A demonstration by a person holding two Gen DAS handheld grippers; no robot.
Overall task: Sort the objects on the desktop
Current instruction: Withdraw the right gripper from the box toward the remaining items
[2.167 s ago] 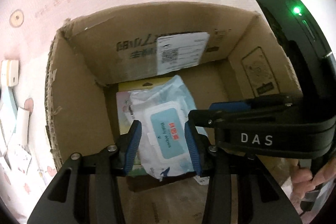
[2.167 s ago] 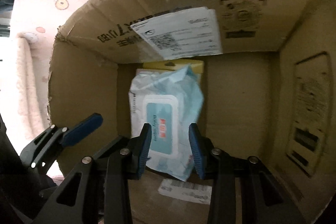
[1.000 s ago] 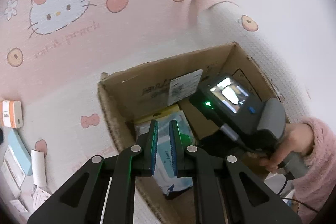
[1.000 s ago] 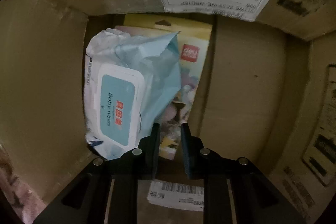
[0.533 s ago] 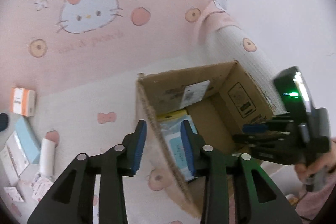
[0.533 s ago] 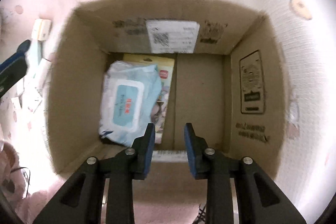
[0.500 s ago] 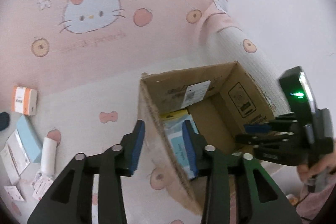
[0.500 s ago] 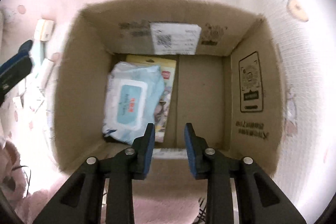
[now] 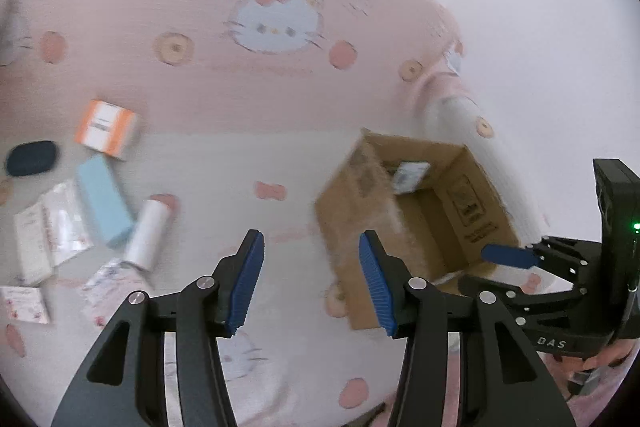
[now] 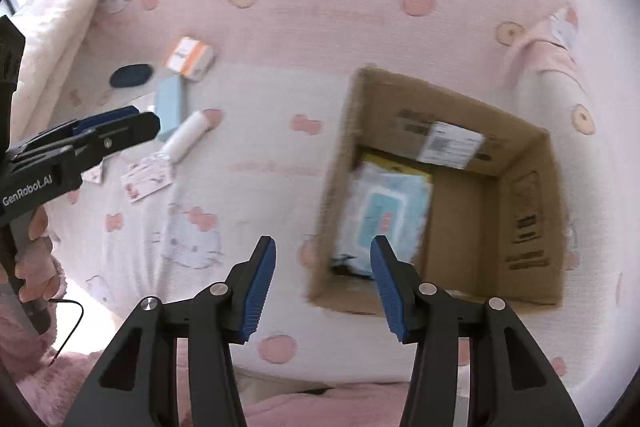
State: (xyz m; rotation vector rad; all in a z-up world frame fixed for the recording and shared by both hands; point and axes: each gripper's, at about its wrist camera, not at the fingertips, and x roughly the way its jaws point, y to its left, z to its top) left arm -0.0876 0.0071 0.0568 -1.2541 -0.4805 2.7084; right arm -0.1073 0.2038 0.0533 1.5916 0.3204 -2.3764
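**Meanwhile, both tongs hang wide over a half-sorted bedspread**

We hold both tools above the pink cartoon-cat blanket, and each one stands wide and empty: the left gripper and the right gripper carry nothing between their blue pads. Inside the open brown cardboard box a pale blue pack of baby wipes already lies flat on a yellow-edged card packet, tucked to the box's left side.

Well apart from the box, a loose cluster waits on the blanket: an orange-and-white carton, a dark navy oval case, a light blue oblong box, a white cylindrical tube and several flat clear-wrapped packets.

In our judgement the sorting is partway, with the cluster left to fetch. To do it well, we would take one item at a time, close across the narrow side of the tube or the blue box, and go in from above, since they lie touching or just beside one another. The flat packets look hard to pinch from the soft blanket; an edge grip seems safest.
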